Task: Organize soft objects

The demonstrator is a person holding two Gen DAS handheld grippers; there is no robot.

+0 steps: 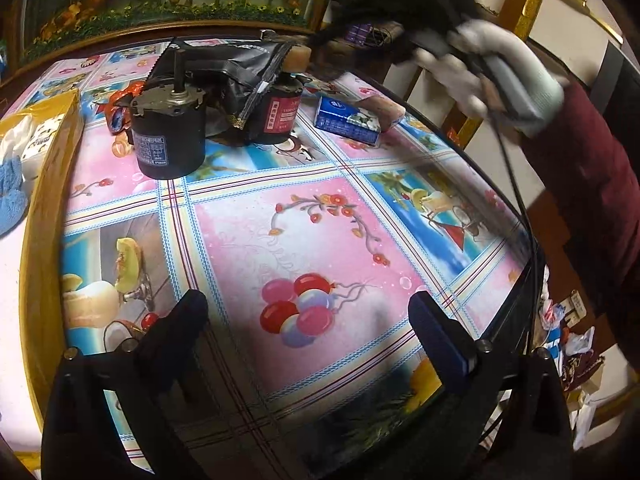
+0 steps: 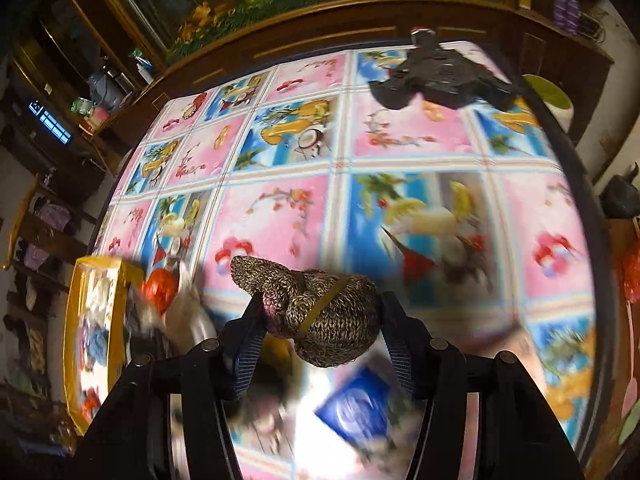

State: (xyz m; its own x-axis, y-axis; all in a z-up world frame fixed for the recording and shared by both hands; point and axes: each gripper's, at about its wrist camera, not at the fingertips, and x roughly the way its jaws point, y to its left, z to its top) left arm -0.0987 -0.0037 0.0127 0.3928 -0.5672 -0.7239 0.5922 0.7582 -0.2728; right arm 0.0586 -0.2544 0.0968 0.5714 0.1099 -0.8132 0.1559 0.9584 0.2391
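Note:
A brown-and-cream knitted bundle (image 2: 340,332) with a yellow band around it sits between the fingers of my right gripper (image 2: 323,306). The pads press on both of its sides and it hangs above the table. In the left wrist view that hand, in a white glove (image 1: 500,76), is blurred at the top right. My left gripper (image 1: 312,316) stands wide open over the patterned cloth with nothing between its fingers. A yellow box (image 1: 60,140) at the left edge holds a blue knitted piece (image 1: 10,196) and white soft things. The same yellow box (image 2: 74,320) shows in the right wrist view.
Two black motors (image 1: 170,132) and a black bag (image 1: 224,68) stand at the back of the table (image 1: 320,220). A blue tissue pack (image 1: 346,120) and a pinkish block (image 1: 386,110) lie to their right. The table's right edge drops to a cluttered floor.

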